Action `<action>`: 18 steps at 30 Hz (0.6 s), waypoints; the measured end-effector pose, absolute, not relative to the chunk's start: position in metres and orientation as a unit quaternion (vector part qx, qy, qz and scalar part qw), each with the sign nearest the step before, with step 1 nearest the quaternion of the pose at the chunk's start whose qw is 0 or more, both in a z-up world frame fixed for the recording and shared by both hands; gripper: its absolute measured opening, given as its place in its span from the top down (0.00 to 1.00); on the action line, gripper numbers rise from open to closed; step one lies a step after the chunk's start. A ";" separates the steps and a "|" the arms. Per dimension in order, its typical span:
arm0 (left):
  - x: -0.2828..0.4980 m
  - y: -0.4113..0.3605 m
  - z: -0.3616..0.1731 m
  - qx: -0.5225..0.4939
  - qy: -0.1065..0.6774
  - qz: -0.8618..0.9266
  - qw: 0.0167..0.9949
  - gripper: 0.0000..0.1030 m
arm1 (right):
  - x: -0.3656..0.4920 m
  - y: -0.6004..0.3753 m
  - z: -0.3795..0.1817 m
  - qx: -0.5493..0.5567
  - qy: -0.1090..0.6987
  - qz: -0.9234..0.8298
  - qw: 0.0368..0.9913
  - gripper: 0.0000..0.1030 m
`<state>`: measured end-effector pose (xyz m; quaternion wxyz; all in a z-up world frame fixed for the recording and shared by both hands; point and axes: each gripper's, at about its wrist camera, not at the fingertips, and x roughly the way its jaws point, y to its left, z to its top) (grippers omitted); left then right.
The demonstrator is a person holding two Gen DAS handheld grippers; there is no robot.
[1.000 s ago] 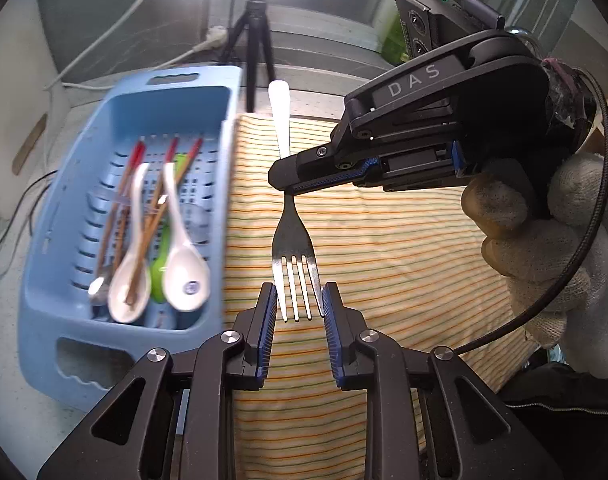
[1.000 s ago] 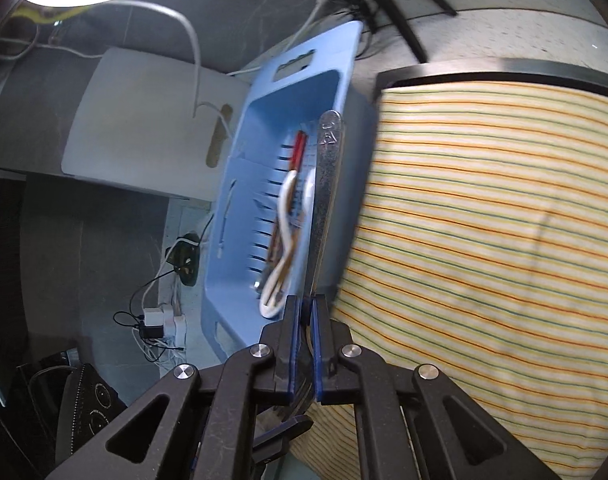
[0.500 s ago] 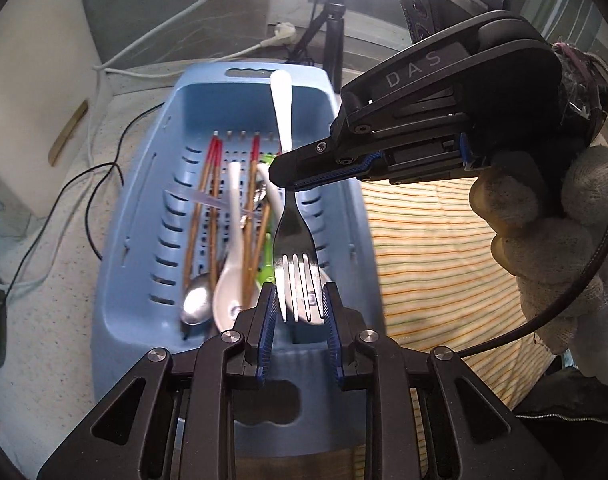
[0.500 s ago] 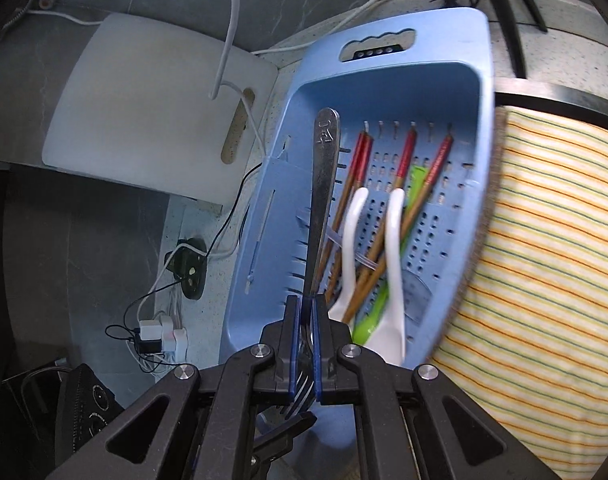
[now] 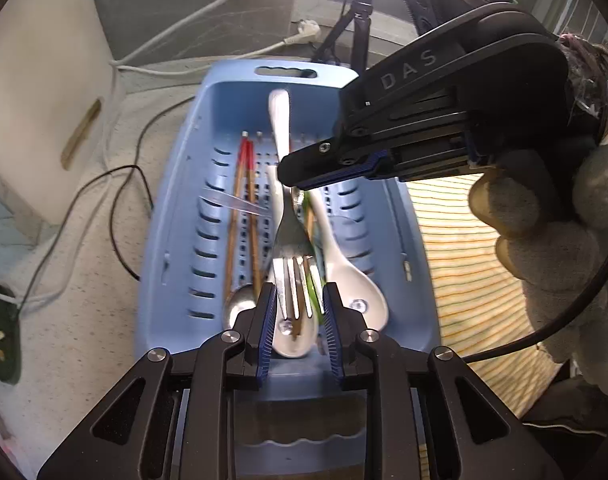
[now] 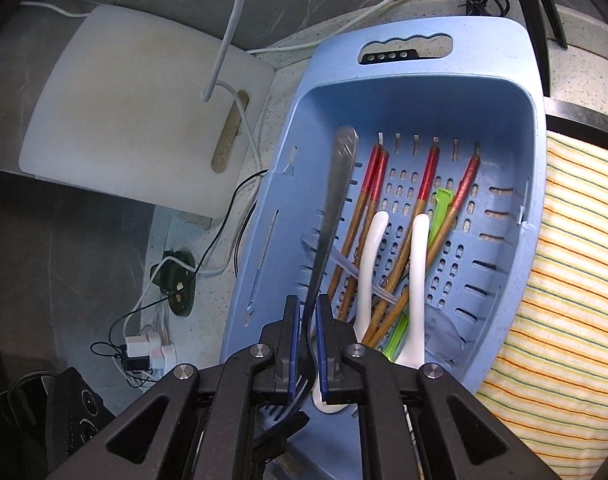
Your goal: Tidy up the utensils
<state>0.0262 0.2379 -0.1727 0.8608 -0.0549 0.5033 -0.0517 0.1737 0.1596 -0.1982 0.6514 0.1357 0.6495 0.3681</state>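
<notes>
A metal fork (image 5: 289, 236) hangs over the blue slotted basket (image 5: 176, 208), its tines between the open fingers of my left gripper (image 5: 297, 312), which do not touch it. My right gripper (image 6: 307, 334) has its jaws slightly parted around the fork's neck (image 6: 331, 208); the fork handle points away over the basket (image 6: 504, 92). In the basket lie red-tipped wooden chopsticks (image 6: 374, 184), two white ceramic spoons (image 6: 418, 280), a green utensil (image 6: 440, 208) and a metal spoon (image 5: 238, 308).
A yellow striped cloth (image 6: 564, 280) lies right of the basket. A white cutting board (image 6: 136, 120) leans at the left. Cables and a power strip (image 6: 180, 284) lie on the speckled counter. A tripod (image 5: 358, 12) stands behind the basket.
Both grippers have moved left with the fork, from over the striped cloth to over the basket. The right jaws have parted slightly and the fork has tilted.
</notes>
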 end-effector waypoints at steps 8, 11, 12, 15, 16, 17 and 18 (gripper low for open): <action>0.020 0.249 -0.169 -0.065 0.499 -0.045 0.863 0.78 | 0.174 0.151 -0.185 0.130 0.633 0.364 0.671 0.82; 0.017 0.251 -0.166 -0.067 0.496 -0.045 0.865 0.78 | 0.171 0.145 -0.180 0.130 0.628 0.362 0.676 0.80; 0.016 0.250 -0.165 -0.067 0.495 -0.045 0.865 0.78 | 0.171 0.143 -0.178 0.131 0.627 0.363 0.677 0.80; 0.012 0.246 -0.162 -0.067 0.492 -0.044 0.867 0.78 | 0.168 0.135 -0.172 0.130 0.621 0.365 0.681 0.79; 0.011 0.245 -0.161 -0.066 0.491 -0.043 0.867 0.78 | 0.167 0.131 -0.169 0.129 0.618 0.367 0.684 0.79; 0.009 0.242 -0.160 -0.066 0.491 -0.041 0.868 0.78 | 0.166 0.128 -0.167 0.127 0.615 0.368 0.685 0.78; 0.007 0.240 -0.159 -0.065 0.490 -0.039 0.868 0.78 | 0.164 0.125 -0.164 0.126 0.613 0.371 0.686 0.76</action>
